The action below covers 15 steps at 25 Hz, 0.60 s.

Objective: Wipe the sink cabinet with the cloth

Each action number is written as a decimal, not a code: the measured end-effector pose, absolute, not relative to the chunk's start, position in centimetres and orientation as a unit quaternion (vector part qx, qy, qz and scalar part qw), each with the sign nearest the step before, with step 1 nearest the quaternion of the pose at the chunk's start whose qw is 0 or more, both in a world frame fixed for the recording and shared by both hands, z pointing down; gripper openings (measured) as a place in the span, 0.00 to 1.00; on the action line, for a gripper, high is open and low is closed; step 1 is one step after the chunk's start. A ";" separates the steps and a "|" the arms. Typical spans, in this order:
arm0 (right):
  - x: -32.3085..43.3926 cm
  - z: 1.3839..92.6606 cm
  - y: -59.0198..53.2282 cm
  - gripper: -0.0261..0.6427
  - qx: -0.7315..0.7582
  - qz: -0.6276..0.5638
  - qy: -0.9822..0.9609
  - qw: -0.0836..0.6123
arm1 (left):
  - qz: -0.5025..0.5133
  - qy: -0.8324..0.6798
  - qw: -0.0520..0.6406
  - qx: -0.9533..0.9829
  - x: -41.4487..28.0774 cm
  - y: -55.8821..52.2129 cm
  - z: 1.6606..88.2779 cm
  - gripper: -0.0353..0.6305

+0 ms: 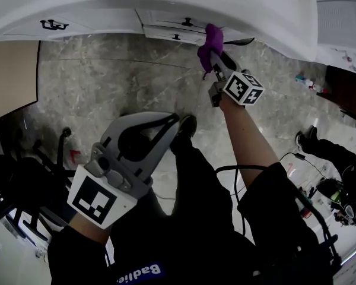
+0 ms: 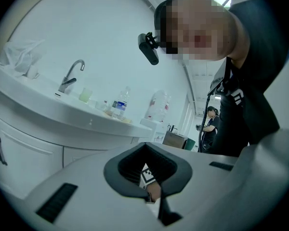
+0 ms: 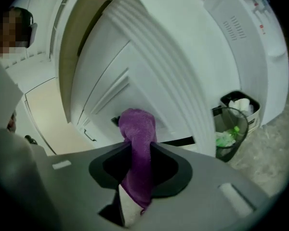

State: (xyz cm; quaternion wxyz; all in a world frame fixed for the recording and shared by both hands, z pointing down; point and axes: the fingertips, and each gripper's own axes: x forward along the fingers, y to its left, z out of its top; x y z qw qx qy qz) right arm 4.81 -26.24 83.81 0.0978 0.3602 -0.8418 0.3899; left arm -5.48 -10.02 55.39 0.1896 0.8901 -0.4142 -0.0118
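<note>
The white sink cabinet (image 1: 166, 25) runs along the top of the head view, with black drawer handles (image 1: 53, 24). My right gripper (image 1: 213, 57) is raised to the cabinet front and is shut on a purple cloth (image 1: 212, 40). The cloth's bunched end touches a drawer face next to a handle. In the right gripper view the purple cloth (image 3: 137, 143) stands up between the jaws against the cabinet panel (image 3: 135, 71). My left gripper (image 1: 175, 120) hangs low over my leg, shut and holding nothing. The left gripper view shows the cabinet (image 2: 29, 148) from the side.
A faucet (image 2: 72, 73), a cup and bottles (image 2: 119, 102) stand on the countertop. A mesh waste bin (image 3: 233, 124) with rubbish stands by the cabinet's end. Cables and gear (image 1: 338, 195) lie on the marble floor (image 1: 107, 82) at right. Another person (image 2: 209, 121) stands far off.
</note>
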 end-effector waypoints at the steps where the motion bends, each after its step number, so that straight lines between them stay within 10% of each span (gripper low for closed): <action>1: 2.2 84.1 -25.3 0.20 0.337 0.389 -0.851 0.104 | -0.011 -0.418 0.191 0.888 -5.9 -9.9 55.5 0.06; 15: -18.0 88.7 -24.6 0.19 0.232 0.396 -0.874 0.160 | 0.006 -0.487 0.205 0.849 -14.3 -7.5 57.1 0.06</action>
